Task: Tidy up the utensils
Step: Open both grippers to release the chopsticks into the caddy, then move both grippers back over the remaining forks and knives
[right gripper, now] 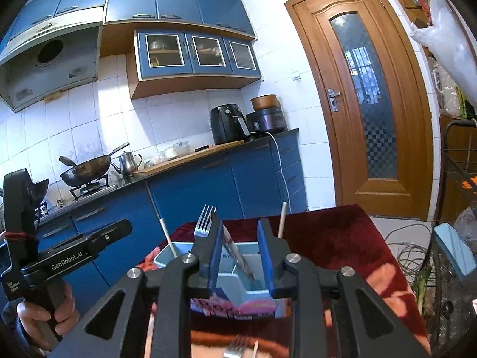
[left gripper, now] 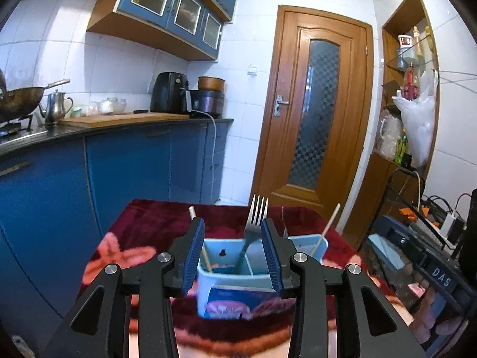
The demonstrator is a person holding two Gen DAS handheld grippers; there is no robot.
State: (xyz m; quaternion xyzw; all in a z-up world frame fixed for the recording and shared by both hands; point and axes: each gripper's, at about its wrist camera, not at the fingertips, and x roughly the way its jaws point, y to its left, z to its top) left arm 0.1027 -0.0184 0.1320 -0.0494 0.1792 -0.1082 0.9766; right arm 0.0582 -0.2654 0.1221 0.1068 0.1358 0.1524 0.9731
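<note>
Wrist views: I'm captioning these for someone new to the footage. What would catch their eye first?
First, the pale blue utensil holder on the dark red cloth, with a fork standing tines up in it, seen between the open pads of the left claw. Chopsticks lean from the holder's sides. Behind are blue kitchen cabinets and a wooden door.

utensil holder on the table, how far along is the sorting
Done: the blue utensil holder already has a fork standing in the middle compartment, a knife in another, and chopsticks at the ends. In hand: nothing; the left gripper and right gripper are both open and empty. Left: another fork lies on the cloth near the camera.
</note>
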